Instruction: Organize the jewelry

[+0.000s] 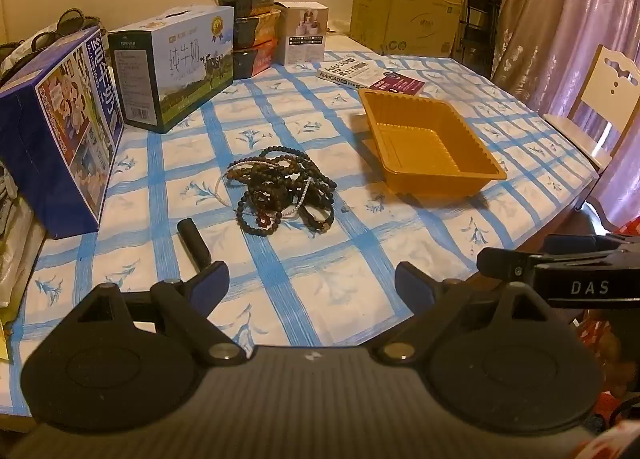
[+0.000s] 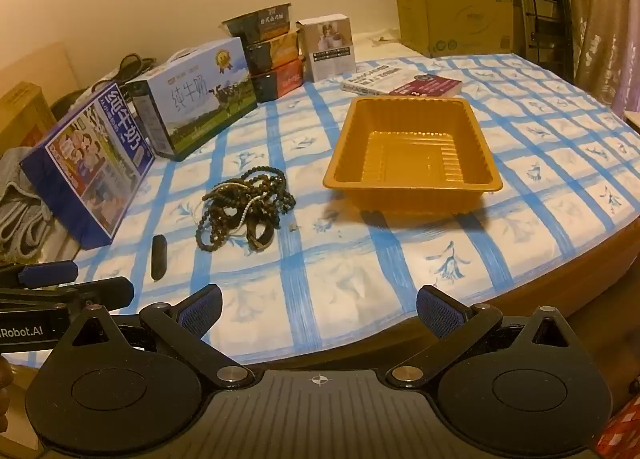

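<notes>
Warm, dim indoor light gives both views a yellow cast, and the tray (image 2: 412, 187) throws a soft shadow toward the near side. Fisheye bending curves the edges, with dark vignetted corners and slight softness far off

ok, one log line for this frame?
stage: start | left gripper: open, empty | right gripper: open, empty | beads: piled on cloth | tray: empty, beside pile

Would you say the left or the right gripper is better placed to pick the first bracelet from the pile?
Probably the left gripper: it is open, and the bracelet pile lies almost straight ahead of it. From the right gripper, also open, the pile sits off to the left, while the gold tray is ahead.
</notes>
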Available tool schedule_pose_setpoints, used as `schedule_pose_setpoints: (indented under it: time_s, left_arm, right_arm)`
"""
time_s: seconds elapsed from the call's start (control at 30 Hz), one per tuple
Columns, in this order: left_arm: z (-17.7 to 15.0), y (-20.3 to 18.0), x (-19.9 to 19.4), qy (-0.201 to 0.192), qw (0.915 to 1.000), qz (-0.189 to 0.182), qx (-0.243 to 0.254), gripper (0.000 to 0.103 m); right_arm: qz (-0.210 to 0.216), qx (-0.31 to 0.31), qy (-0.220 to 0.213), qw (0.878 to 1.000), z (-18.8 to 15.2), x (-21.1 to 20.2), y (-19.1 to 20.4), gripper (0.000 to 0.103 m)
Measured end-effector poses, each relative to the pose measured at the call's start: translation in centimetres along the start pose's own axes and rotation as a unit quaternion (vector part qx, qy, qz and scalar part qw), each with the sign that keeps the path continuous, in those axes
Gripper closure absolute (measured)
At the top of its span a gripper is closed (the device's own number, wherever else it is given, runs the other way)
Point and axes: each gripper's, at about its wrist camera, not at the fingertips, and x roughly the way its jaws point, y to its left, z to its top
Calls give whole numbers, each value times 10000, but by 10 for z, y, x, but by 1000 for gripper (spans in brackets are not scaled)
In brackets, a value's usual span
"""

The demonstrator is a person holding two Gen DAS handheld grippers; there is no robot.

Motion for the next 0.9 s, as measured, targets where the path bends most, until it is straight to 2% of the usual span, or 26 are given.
schedule_pose_setpoints:
  time_s: [0.9]
  left_arm:
    - [0,0,0,-39,10000,-11,-9,14]
  right_arm:
    - [-1,-28,-75,10000,3,-3,1,0]
